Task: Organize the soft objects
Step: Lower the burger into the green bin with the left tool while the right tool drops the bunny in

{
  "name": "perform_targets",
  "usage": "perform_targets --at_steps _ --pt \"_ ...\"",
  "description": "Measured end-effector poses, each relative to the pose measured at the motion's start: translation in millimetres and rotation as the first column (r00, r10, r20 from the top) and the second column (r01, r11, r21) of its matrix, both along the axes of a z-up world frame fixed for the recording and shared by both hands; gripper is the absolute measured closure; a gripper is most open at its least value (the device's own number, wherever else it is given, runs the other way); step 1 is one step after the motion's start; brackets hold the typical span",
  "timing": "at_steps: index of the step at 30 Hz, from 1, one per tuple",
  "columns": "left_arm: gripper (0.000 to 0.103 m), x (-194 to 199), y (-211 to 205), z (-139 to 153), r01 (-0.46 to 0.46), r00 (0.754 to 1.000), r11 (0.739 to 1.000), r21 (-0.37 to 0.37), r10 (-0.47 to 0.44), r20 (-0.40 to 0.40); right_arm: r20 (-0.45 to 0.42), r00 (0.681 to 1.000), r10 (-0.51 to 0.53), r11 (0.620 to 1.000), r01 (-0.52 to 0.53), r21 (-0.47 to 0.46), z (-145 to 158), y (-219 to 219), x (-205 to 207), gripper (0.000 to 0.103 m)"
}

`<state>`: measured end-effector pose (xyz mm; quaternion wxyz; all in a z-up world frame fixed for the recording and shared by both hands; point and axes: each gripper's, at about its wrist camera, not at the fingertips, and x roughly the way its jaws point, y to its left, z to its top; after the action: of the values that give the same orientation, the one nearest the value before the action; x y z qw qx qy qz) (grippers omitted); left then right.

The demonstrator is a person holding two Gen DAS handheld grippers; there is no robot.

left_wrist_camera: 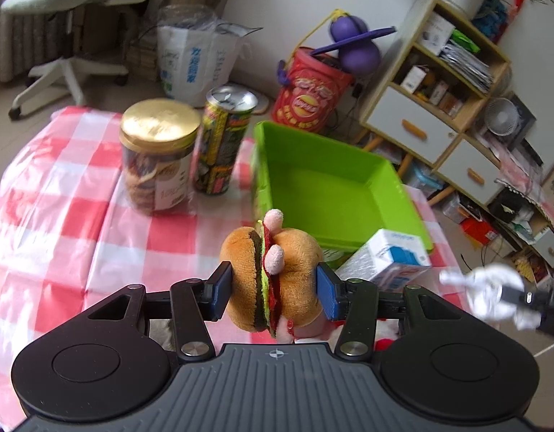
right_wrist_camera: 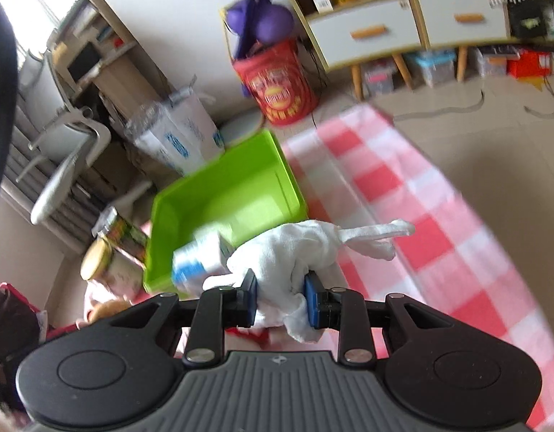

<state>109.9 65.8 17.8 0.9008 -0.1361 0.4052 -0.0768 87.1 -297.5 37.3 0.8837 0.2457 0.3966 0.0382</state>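
Note:
My left gripper (left_wrist_camera: 273,289) is shut on a plush hamburger toy (left_wrist_camera: 273,270) with pink hands, held above the red-and-white checked tablecloth (left_wrist_camera: 79,216), just in front of the green tray (left_wrist_camera: 330,187). My right gripper (right_wrist_camera: 280,300) is shut on a crumpled white cloth (right_wrist_camera: 298,252), held above the table near the tray's (right_wrist_camera: 233,194) near corner. The right gripper and its cloth (left_wrist_camera: 489,295) show blurred at the right edge of the left wrist view. The tray's inside looks bare.
A blue-and-white carton (left_wrist_camera: 388,259) leans at the tray's front edge, also seen in the right wrist view (right_wrist_camera: 201,262). A gold-lidded jar (left_wrist_camera: 156,154) and a tall can (left_wrist_camera: 223,144) stand left of the tray. Beyond the table are a red bucket (left_wrist_camera: 309,93), shelves (left_wrist_camera: 438,82) and a chair (left_wrist_camera: 68,18).

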Motion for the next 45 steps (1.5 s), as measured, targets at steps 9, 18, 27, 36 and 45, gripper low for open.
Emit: perform_targets --at_steps 9,18,27,36,45 --pt "0.053 39 -31 30 0.050 0.993 0.999 0.022 -0.052 0.103 0.103 0.993 0.060 0.997 -0.065 0.048 18 2 63 0.103" --pt "0.052 98 -72 -5 0.104 0.987 0.987 0.125 -0.118 0.112 0.095 0.981 0.172 0.982 -0.179 0.068 -41 25 124 0.103" --pt "0.050 120 -76 -38 0.100 0.992 0.986 0.132 -0.110 0.067 0.052 0.985 0.164 0.981 -0.169 0.099 -65 26 139 0.103" --pt "0.034 122 -77 -44 0.084 0.993 0.982 0.168 -0.096 0.070 0.020 0.989 0.148 0.983 -0.149 0.107 -68 27 139 0.090" --pt "0.022 115 -73 -39 0.078 0.994 0.980 0.182 -0.090 0.056 0.033 0.992 0.125 0.988 -0.127 0.089 -57 23 134 0.068"
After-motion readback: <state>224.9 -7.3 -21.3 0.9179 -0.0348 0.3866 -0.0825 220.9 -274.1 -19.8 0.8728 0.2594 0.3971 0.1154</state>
